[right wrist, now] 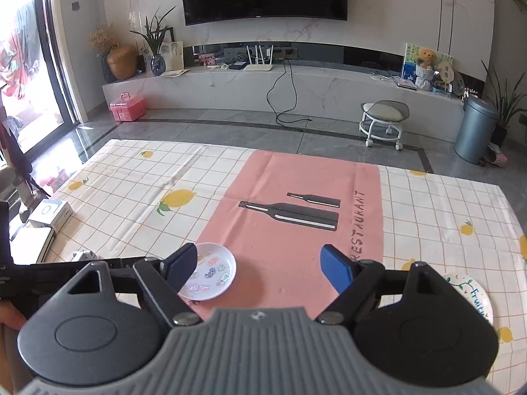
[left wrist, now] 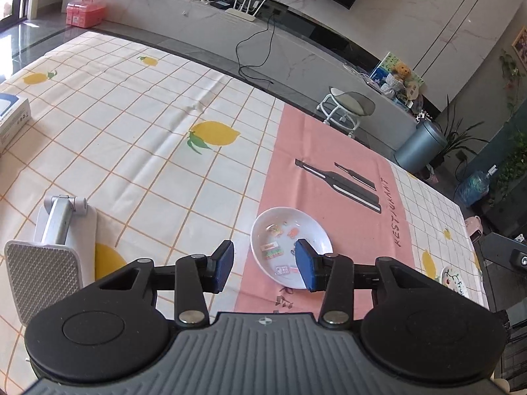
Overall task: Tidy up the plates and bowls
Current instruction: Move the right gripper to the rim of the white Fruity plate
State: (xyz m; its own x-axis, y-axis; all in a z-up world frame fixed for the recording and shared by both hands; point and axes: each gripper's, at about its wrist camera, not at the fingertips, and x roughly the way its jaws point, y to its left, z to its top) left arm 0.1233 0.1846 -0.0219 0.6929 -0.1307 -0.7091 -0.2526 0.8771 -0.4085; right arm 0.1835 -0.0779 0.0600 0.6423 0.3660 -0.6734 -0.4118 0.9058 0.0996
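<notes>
A small white plate with coloured stickers (left wrist: 290,247) lies on the near left part of the pink placemat (left wrist: 329,177). My left gripper (left wrist: 265,265) is open and empty above the plate's left rim, and its right finger overlaps the plate. In the right wrist view the same plate (right wrist: 212,271) sits by my left finger. My right gripper (right wrist: 260,268) is open and empty above the placemat (right wrist: 296,204). A second white plate with green lettering (right wrist: 471,296) lies at the right, partly hidden behind my gripper; it also shows in the left wrist view (left wrist: 456,283).
A lemon-print checked cloth (left wrist: 131,131) covers the table. A phone stand on a white base (left wrist: 59,230) stands at the near left. A white box (left wrist: 13,118) lies at the left edge. The table's far edge drops to a grey floor with a stool (right wrist: 383,121).
</notes>
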